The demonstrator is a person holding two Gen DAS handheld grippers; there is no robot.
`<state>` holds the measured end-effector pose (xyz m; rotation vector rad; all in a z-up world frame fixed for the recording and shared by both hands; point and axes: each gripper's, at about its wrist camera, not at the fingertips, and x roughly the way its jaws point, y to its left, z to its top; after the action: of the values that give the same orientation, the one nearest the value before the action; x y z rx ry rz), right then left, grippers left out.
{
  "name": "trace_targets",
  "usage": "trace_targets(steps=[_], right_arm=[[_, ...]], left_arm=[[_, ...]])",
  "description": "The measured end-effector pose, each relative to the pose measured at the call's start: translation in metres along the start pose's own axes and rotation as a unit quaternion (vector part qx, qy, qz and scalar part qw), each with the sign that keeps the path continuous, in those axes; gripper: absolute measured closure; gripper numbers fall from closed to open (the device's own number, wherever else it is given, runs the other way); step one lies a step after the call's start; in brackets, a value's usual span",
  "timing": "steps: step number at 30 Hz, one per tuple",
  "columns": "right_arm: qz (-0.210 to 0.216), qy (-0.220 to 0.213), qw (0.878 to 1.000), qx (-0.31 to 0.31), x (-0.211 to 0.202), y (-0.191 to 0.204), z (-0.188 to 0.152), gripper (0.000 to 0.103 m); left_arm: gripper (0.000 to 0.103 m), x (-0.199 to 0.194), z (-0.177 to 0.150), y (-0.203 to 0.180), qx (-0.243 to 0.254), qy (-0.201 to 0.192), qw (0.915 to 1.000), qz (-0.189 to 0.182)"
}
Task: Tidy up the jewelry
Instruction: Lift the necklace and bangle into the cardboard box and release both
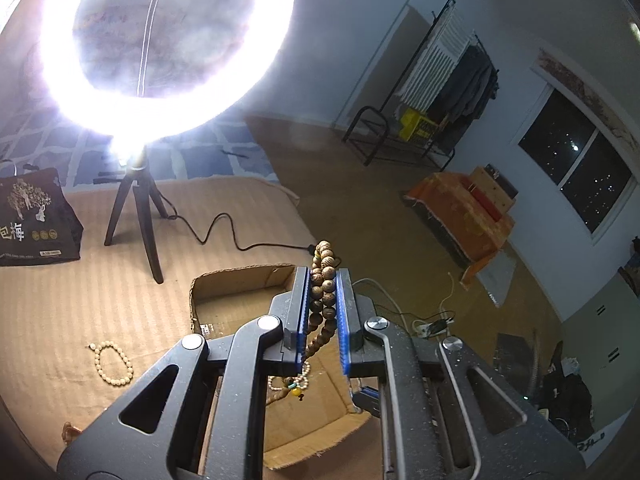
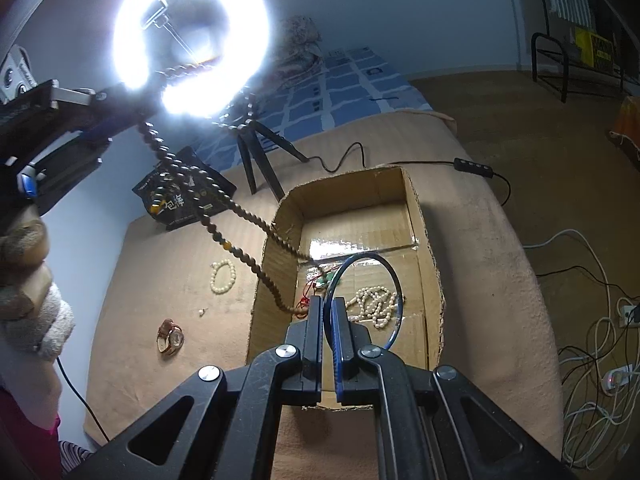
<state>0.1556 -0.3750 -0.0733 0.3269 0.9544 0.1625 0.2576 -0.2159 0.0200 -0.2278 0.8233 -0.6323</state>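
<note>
My left gripper (image 1: 323, 280) is shut on a long strand of brown wooden beads (image 1: 322, 280), held high above the open cardboard box (image 1: 236, 280). In the right wrist view the strand (image 2: 240, 216) hangs from the left gripper (image 2: 132, 92) at upper left down into the box (image 2: 420, 208). My right gripper (image 2: 329, 308) is shut on a thin blue bangle (image 2: 394, 276), held over the box. A white pearl necklace (image 2: 374, 304) and a red-corded pendant (image 2: 320, 278) lie inside the box. A cream bead bracelet (image 2: 223, 276) (image 1: 112, 364) and a wristwatch (image 2: 170, 338) lie on the tan cover.
A ring light (image 2: 190, 36) on a tripod (image 1: 138, 216) stands behind the box, its cable (image 2: 472, 168) running right. A black snack bag (image 1: 32, 220) stands at the left. A small white bead (image 2: 202, 312) lies near the watch. Cables and power strips (image 2: 600, 340) cover the floor at right.
</note>
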Motion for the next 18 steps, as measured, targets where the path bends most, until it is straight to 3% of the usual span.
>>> trace_targets(steps=[18], right_arm=[[-0.011, 0.038, 0.999, 0.013, 0.03, -0.012, -0.005, 0.102]], left_arm=[[0.093, 0.06, -0.028, 0.037, -0.022, 0.046, 0.9981, 0.035]])
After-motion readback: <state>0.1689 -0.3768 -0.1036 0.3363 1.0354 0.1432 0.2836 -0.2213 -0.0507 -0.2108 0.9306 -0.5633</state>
